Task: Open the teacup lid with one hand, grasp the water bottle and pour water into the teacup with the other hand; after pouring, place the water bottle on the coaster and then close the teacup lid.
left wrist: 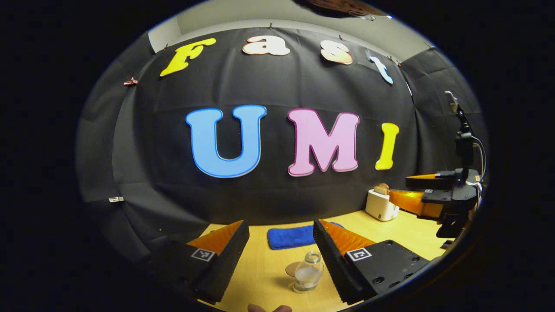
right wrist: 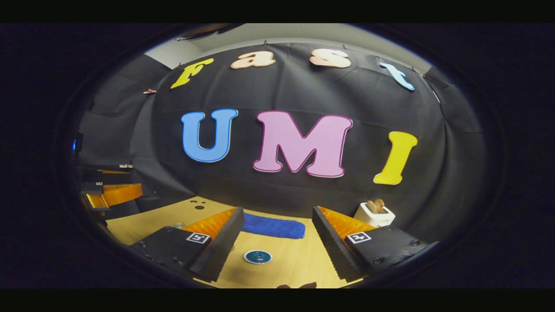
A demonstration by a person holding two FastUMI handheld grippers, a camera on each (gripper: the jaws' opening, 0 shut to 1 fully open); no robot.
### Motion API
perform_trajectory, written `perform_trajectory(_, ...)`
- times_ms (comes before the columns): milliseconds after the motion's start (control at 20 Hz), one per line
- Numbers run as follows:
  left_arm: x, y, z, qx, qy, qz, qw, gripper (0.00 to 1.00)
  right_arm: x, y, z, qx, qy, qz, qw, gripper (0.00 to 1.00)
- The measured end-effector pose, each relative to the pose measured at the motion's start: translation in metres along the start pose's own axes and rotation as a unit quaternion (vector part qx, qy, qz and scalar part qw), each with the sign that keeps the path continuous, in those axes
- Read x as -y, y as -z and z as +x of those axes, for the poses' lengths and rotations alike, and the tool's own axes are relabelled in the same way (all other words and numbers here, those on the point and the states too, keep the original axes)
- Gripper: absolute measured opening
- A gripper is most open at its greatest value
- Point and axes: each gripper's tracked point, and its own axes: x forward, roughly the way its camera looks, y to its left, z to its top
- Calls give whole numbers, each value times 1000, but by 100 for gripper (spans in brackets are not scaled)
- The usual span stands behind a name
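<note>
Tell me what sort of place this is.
Likely a staged recording booth, not a real kitchen: black cloth wall behind a wooden table, with household props laid out, a white toaster, a blue towel and a water bottle.

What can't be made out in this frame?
- Coaster, left gripper view: partly hidden behind the bottle.
- Bottle's water level: glare, unclear.
- Teacup lid, right gripper view: seen from above; the cup under it can't be judged.
- Toaster: base cut off by the right gripper.
</note>
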Motion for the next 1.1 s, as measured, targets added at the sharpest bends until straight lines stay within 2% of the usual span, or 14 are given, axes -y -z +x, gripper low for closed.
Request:
perform_trajectory(400, 48, 94, 17, -48, 28, -1, 998, 94, -11, 97, 38, -31, -26, 11, 999, 98)
perform_trajectory(600, 57, 138, 29, -62, 30, 8, 998, 94, -18, 141, 48, -47, -40, 16, 998, 98)
perform_trajectory(950, 60, 201, 44, -94, 28, -19, 995, 94, -32, 207, 73, -87, -61, 14, 994, 97)
perform_trajectory(1000, 61, 204, 47, -94, 31, -17, 995, 94, -34, 216, 75, -94, -64, 15, 993, 89)
perform_trajectory(1050, 64, 208, 50, -94, 35, -13, 995, 94, -36, 222, 78, -100, -68, 18, 992, 90)
perform_trajectory(1100, 64, 212, 52, -96, 36, -9, 995, 94, -41, 228, 81, -105, -75, 21, 991, 84)
